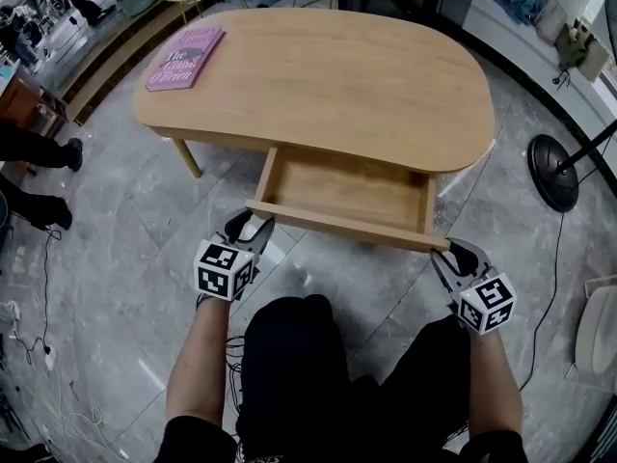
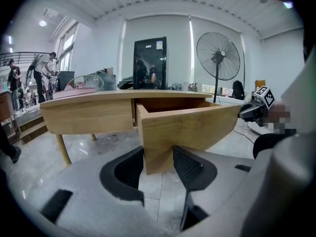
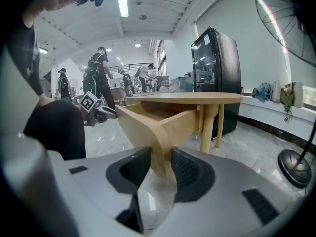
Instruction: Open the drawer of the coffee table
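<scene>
The person wore black clothing (image 1: 289, 365) with short sleeves (image 1: 198, 442). The left gripper (image 1: 249, 228) and right gripper (image 1: 453, 252) had pale grey shells and black jaws (the pads (image 2: 187, 166) finely dimpled). Each carried a white cube (image 1: 225, 269) printed with black square markers.
</scene>
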A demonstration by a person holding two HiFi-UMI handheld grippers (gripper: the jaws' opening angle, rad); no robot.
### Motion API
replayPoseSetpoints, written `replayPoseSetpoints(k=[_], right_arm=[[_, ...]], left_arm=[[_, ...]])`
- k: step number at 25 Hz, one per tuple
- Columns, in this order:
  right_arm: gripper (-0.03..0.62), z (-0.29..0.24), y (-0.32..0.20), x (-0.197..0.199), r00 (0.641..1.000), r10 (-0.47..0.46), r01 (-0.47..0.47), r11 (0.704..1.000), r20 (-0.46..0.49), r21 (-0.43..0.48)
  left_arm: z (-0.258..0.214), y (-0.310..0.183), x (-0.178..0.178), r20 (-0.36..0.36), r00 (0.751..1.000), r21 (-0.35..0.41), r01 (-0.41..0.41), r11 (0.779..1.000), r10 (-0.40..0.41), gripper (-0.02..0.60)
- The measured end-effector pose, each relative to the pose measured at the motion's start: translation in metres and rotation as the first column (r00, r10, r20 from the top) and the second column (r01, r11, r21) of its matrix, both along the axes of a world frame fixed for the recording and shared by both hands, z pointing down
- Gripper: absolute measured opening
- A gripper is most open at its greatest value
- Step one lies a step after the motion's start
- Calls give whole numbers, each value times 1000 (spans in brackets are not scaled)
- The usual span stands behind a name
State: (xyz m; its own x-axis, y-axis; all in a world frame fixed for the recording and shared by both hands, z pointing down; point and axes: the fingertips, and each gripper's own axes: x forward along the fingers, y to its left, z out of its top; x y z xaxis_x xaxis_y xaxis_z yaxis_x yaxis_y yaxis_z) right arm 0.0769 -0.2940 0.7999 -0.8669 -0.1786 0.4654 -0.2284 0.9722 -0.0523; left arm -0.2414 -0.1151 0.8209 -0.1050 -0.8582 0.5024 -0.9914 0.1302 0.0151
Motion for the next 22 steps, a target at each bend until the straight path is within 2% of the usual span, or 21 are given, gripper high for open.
replayPoseSetpoints(k=[10, 22], right_arm=[[140, 23, 21, 6, 997, -60, 60, 998, -57, -5], [137, 20, 29, 10, 994, -92, 91, 996, -55, -10]], left_arm=[[22, 19, 7, -21, 1000, -45, 19, 999, -20, 195], [21, 27, 11, -30, 999, -54, 23, 998, -25, 195]])
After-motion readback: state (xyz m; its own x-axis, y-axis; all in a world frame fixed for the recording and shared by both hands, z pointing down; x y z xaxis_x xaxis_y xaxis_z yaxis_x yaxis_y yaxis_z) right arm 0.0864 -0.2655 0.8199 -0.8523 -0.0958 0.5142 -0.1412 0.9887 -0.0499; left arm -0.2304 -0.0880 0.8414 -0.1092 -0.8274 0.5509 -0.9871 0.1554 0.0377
